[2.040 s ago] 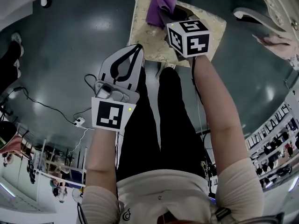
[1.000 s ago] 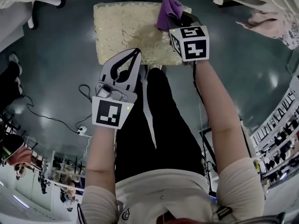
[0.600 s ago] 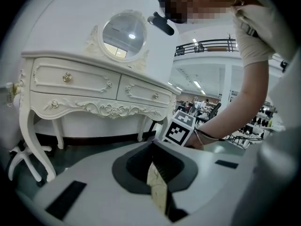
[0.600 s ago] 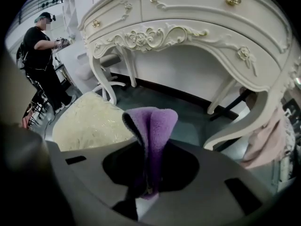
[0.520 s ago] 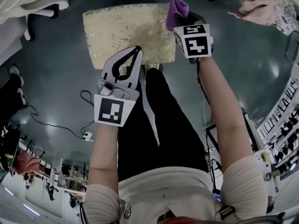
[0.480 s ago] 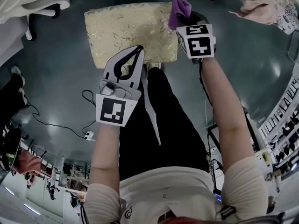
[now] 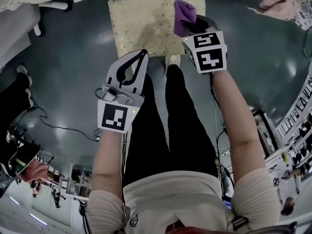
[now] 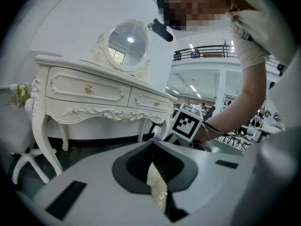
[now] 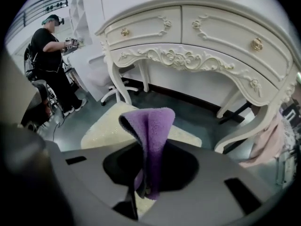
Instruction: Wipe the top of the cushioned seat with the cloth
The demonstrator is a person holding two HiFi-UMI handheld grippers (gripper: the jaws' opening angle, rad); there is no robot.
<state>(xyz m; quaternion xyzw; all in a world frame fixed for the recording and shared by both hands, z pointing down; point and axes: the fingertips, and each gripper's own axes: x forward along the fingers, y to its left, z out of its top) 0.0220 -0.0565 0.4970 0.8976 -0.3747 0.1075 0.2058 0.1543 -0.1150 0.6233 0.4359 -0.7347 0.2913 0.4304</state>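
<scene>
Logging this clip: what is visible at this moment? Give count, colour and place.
cushioned seat: one, cream-gold patterned, just ahead of the person's feet
cloth: one, purple, over the seat's right side
dressing table: one, white, carved, beyond the seat
mirror: one, oval, on the dressing table
chair: one, white, left of the table
pink fabric: one, far right
bystander: one, black clothes, background
left tongs: shut, empty, at the seat's near edge
right tongs: shut on the cloth
</scene>
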